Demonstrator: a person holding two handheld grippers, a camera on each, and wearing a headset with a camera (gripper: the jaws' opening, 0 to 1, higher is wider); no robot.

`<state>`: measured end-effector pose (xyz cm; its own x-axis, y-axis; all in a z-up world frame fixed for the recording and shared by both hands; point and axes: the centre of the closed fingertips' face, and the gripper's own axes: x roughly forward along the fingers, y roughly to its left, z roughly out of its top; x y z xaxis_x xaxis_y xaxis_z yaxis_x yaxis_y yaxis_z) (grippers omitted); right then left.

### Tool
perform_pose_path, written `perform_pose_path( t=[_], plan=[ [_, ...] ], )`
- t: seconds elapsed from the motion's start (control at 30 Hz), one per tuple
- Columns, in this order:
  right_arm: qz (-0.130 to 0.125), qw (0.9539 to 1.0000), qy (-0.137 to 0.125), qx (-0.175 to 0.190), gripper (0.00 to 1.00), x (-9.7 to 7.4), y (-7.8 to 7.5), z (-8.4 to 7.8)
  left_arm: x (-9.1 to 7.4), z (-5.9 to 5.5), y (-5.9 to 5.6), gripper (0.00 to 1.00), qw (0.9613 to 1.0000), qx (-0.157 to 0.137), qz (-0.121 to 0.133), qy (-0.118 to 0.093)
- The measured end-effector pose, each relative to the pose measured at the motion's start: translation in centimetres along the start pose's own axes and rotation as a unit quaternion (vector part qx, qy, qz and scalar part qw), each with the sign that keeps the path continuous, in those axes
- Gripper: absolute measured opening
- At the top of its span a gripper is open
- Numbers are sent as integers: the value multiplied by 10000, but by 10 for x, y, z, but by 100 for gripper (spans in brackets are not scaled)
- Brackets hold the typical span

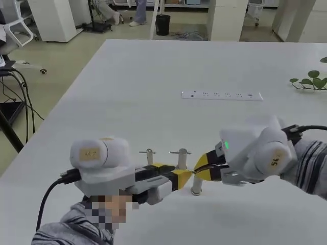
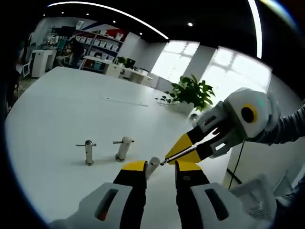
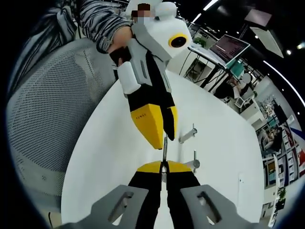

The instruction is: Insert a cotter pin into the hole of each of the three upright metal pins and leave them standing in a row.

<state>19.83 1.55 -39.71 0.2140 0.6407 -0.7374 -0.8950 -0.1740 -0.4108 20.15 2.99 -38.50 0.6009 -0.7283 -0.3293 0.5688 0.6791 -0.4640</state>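
Low in the left gripper view, the right gripper (image 2: 171,153) has its jaws pinched shut on a thin wire cotter pin (image 3: 164,149), aiming it at the last bare upright steel pin (image 2: 152,165), which the left gripper (image 2: 159,168) flanks with parted, empty jaws, probably to steady it.

Far table (image 1: 153,76) open; power strip (image 1: 222,95), plant (image 1: 309,81) well apart. Near pin (image 1: 196,191) crowded: left claw (image 1: 183,176), right claw (image 1: 198,171) tip-to-tip, cotter pin (image 3: 164,149) bridging gap. Middle pin (image 1: 181,157), end pin (image 1: 149,154) just behind left claw narrow forward pass.
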Motion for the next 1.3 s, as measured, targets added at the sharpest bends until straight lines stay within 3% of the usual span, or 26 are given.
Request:
perform_pose_path(
  t=[0.2,0.3,0.57,0.7,0.77,0.93,1.17,1.3],
  plan=[
    [5,9999,-76,-75,0,0,1,8,-1,1,-5,9,9999,-131,-85,-67],
    [-7,9999,-114,-78,0,-1,1,10,-2,0,-4,1,10000,-16,-67,-30],
    [1,9999,-135,-37,0,-1,1,13,-3,0,-7,0,9999,-30,-141,-69],
    [13,9999,-147,57,0,-1,1,12,-3,0,-9,0,9996,223,-144,-64],
    [31,9998,-131,138,0,-2,1,11,-3,0,-10,0,9984,539,-151,-49],
    [157,9993,-137,296,0,-3,4,8,-5,-3,-15,0,9947,993,-260,-3],
    [371,9982,-171,447,2,-6,10,5,-8,-7,-26,0,9815,1837,-527,88],
    [551,9974,-183,433,0,-7,18,6,-11,-10,-29,0,9753,2101,-664,157]
  ],
)
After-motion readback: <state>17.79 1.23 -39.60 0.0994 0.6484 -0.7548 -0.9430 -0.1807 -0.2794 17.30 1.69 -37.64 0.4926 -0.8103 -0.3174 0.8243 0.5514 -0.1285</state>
